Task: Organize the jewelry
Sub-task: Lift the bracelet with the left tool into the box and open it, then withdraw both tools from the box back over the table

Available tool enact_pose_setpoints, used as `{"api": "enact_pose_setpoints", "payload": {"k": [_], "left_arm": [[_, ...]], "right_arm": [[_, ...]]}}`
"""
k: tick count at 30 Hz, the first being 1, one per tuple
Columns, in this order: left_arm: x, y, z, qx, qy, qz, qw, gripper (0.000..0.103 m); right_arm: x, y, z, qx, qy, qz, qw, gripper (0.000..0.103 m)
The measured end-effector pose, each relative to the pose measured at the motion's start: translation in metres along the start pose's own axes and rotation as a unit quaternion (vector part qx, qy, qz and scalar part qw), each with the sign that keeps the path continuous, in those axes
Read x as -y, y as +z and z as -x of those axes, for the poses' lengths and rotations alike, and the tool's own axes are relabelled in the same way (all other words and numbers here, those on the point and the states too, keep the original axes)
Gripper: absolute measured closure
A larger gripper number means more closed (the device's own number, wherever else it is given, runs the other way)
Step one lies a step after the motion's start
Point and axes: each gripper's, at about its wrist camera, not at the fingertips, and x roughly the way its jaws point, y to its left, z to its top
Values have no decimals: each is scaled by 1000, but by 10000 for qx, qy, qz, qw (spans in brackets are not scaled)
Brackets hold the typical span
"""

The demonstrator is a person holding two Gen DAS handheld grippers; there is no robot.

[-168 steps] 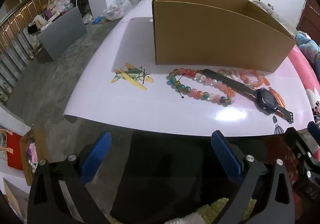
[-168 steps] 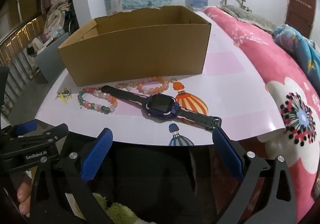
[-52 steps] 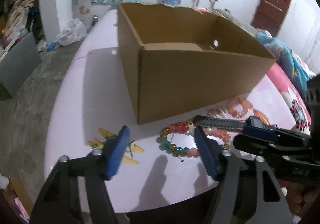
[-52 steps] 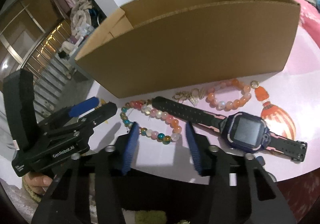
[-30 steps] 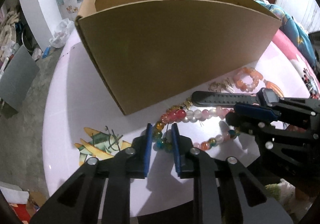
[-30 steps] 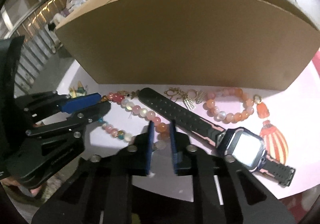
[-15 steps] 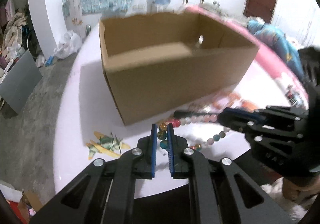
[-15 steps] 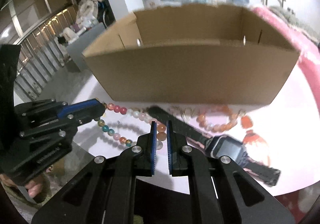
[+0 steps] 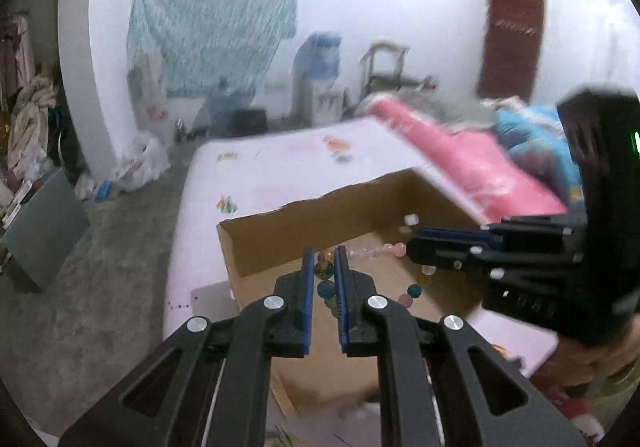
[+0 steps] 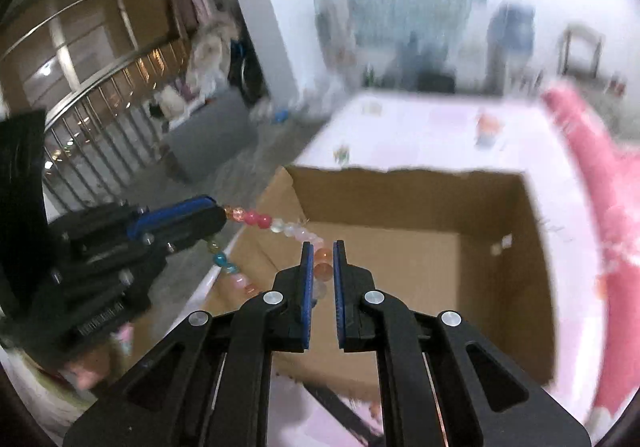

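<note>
1. Left claw [image 9: 322,267]: blue pads pressed nearly together, pinching one end of the beaded bracelet [image 9: 324,271]. Amber, green and teal beads sit between the pads.
2. Right claw [image 10: 320,263]: pads likewise drawn close, pinching the bracelet's other side on orange and pale beads.
3. Bracelet hangs in the air between the two claws, above the open cardboard box [image 10: 400,207]. One strand runs taut from claw to claw; the other sags in a loop below.
4. From the right wrist view, the left claw holds its end just outside the box's left wall, the right claw over the box interior.
5. Box stands on the pale pink table [image 9: 280,167]. A dark watch strap [image 10: 344,413] lies on the table in front of the box, blurred.
</note>
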Motion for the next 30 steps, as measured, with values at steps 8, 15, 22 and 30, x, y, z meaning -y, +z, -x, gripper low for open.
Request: {"api": "enact_pose_setpoints", "payload": {"k": [8,15,22,30], "left_arm": [[-32,15,-121,-1395,323,118,9896,93],[-41,14,-122,-1343,470,210,9896,74],[-46,10,-76,-917,639,328,9932,44],[-47,-35,-2,-448,689,839,9931,19]], "right_arm": [[41,44,-129,-1750,207,-480,9832,94],[33,47,-128,-1625,74,-229,9864,70],[40,45,-50,-737,-144,-212,9970,41],[60,-8,65,463,-654,-447,9958,22]]}}
